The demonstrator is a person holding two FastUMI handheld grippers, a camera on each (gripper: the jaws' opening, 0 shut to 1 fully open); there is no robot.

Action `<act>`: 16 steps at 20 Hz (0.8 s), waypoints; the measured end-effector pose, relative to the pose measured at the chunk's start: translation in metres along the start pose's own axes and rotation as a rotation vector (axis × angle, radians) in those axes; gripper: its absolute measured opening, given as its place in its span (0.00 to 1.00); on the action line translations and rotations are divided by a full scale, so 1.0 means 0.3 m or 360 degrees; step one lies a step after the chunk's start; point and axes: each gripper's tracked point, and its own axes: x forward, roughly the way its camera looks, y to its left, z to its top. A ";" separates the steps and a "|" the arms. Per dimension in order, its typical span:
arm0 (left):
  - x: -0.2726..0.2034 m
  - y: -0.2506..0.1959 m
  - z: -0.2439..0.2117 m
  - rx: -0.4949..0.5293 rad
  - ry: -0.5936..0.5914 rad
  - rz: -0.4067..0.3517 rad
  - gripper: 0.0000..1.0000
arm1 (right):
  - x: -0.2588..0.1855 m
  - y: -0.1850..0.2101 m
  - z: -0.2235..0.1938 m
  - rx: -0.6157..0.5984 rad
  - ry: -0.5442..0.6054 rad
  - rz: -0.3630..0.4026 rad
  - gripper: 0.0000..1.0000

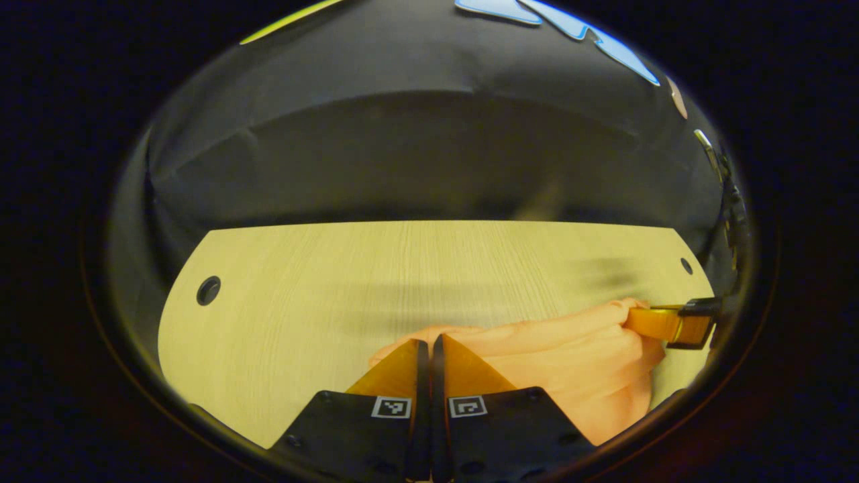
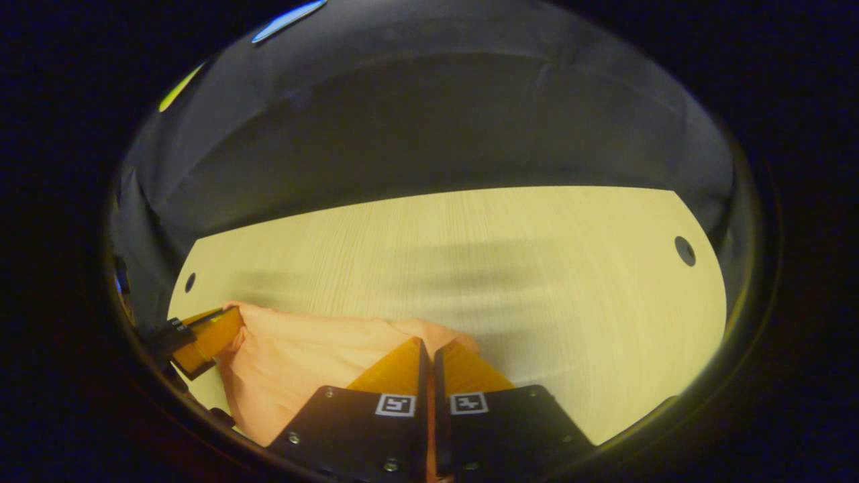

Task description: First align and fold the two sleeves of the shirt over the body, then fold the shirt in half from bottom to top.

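In the left gripper view, the left gripper [image 1: 429, 343] sat at the bottom with its two fingers drawn together, only a thin slit between them, and a fold of the orange shirt [image 1: 570, 355] pinched at their tips. The shirt lay bunched on the near part of the pale wooden table [image 1: 302, 282], spreading from those fingertips toward the right edge of the view. There the right gripper [image 1: 637, 315] reached in from the side, its fingers closed on the cloth's raised far corner. A round hole [image 1: 209, 290] marked the tabletop at the left, and the dark booth wall [image 1: 429, 147] stood behind the table.

In the right gripper view, the right gripper [image 2: 427, 343] likewise showed its fingers nearly touching, with shirt [image 2: 302, 362] fabric caught at their tips. The cloth stretched leftward from there across the table [image 2: 537, 268] to the left gripper [image 2: 231, 322], which gripped the opposite corner at the view's left edge. The garment hung slack and rumpled between the two grippers.
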 end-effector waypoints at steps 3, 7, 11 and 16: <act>-0.003 0.008 -0.004 0.0003 -0.0051 0.0002 0.14 | -0.026 0.007 0.004 0.0001 -0.0046 0.0052 0.09; -0.025 0.059 0.016 -0.0040 -0.0123 0.0033 0.51 | -0.064 -0.014 0.034 -0.0043 -0.0157 0.0005 0.39; -0.097 0.057 0.044 -0.0085 -0.0170 0.0008 0.92 | -0.141 -0.025 0.085 -0.0014 -0.0266 -0.0024 0.39; -0.288 -0.018 0.115 -0.0015 -0.0266 -0.0043 0.87 | -0.324 -0.016 0.133 -0.0023 -0.0354 -0.0013 0.39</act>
